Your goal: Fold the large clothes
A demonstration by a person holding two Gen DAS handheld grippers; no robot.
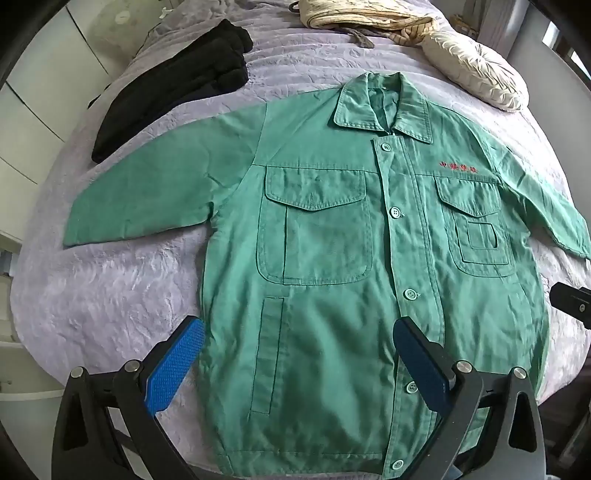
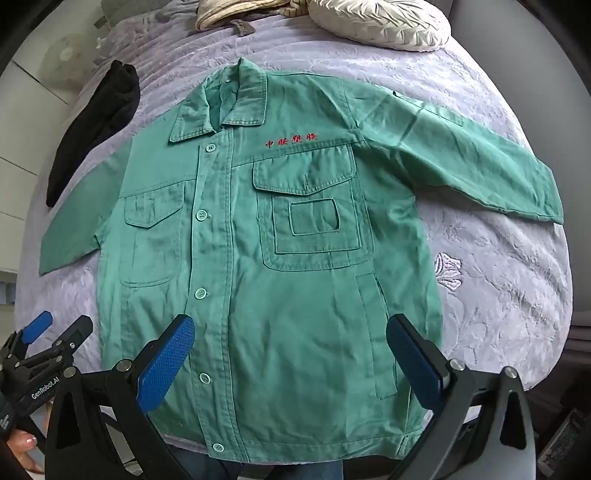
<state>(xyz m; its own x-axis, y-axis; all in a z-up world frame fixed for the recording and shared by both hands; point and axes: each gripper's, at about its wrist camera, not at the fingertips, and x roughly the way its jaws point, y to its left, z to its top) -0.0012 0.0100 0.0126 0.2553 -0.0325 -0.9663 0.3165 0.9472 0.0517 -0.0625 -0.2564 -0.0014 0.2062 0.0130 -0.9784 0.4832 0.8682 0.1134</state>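
A green work jacket (image 1: 332, 258) (image 2: 266, 280) lies flat and buttoned on the lilac bedspread (image 1: 110, 288) (image 2: 491, 266), collar away from me, both sleeves spread out sideways. Red embroidered characters mark one chest side. My left gripper (image 1: 299, 328) hovers open above the jacket's lower left part, its blue pads (image 1: 177, 365) wide apart with nothing between them. My right gripper (image 2: 291, 325) hangs open over the lower right part, also holding nothing. The left gripper (image 2: 55, 332) shows at the left edge of the right wrist view.
A folded black garment (image 1: 170, 85) (image 2: 92, 125) lies at the bed's far left. A cream ruched cushion (image 1: 476, 70) (image 2: 380, 22) and a striped beige cloth (image 1: 362, 18) sit at the head. White cupboards (image 1: 33, 92) stand left. A hand (image 2: 22, 446) shows low left.
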